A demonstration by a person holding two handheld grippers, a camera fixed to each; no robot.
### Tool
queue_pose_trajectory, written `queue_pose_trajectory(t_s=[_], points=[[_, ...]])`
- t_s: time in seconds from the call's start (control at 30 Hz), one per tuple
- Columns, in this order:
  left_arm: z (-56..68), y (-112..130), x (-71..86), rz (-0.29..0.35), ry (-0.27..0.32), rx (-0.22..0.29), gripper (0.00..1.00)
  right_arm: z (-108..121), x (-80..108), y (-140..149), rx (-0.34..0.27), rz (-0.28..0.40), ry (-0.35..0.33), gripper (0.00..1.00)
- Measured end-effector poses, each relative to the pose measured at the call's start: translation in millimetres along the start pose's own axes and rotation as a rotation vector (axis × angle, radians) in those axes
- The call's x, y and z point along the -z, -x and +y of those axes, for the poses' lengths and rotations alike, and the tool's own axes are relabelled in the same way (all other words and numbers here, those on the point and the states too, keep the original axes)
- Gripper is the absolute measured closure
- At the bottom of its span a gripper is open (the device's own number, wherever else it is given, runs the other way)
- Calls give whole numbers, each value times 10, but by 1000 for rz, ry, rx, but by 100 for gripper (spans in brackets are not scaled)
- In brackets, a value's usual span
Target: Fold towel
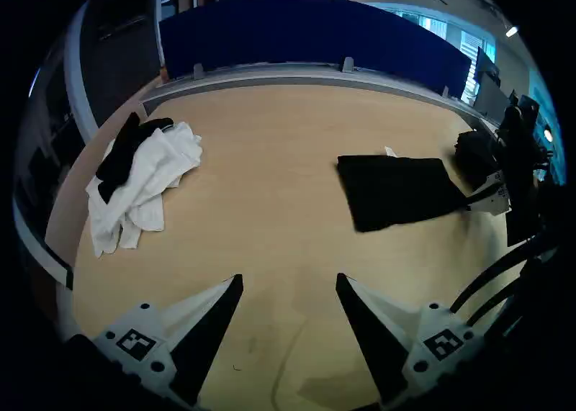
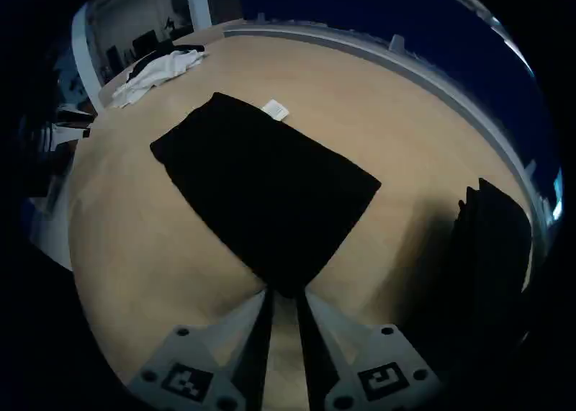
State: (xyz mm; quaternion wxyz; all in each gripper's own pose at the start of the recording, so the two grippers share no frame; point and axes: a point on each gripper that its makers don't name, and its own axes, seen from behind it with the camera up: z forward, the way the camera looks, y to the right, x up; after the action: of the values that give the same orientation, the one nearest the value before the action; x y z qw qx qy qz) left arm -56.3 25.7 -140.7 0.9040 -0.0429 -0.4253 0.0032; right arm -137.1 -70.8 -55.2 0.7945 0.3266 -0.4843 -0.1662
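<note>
My right tool [image 2: 284, 290] was clamped on the near corner of the black towel [image 2: 266, 188], which lay flat mid-way across the bench [image 2: 129, 253], its tag [image 2: 275, 109] toward the far edge. My left tool [image 1: 288, 276] hung with fingers apart over bare wood. To fold well, I judged it should pinch the neighbouring corner, then both lift level and lay that edge onto the far one. Spare cloths lay loose: a white pile [image 1: 144, 181] at the far left corner, a dark stack [image 2: 497, 253] by the right edge.

The towel [image 1: 396, 191] lies on the table [image 1: 288, 159]; cloth heap [image 1: 144, 173] well to its left.
</note>
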Motion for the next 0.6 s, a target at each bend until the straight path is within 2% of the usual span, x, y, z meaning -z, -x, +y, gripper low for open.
queue_pose_trajectory(t_s=[0.27, 0.6], points=[[9, 27, -2, -1, 5, 1, 4, -61, 26, -4, -19, 8, -28, 91], [21, 30, 23, 1, 10, 3, 4, -39, 68, -97, -28, 36, -15, 93]])
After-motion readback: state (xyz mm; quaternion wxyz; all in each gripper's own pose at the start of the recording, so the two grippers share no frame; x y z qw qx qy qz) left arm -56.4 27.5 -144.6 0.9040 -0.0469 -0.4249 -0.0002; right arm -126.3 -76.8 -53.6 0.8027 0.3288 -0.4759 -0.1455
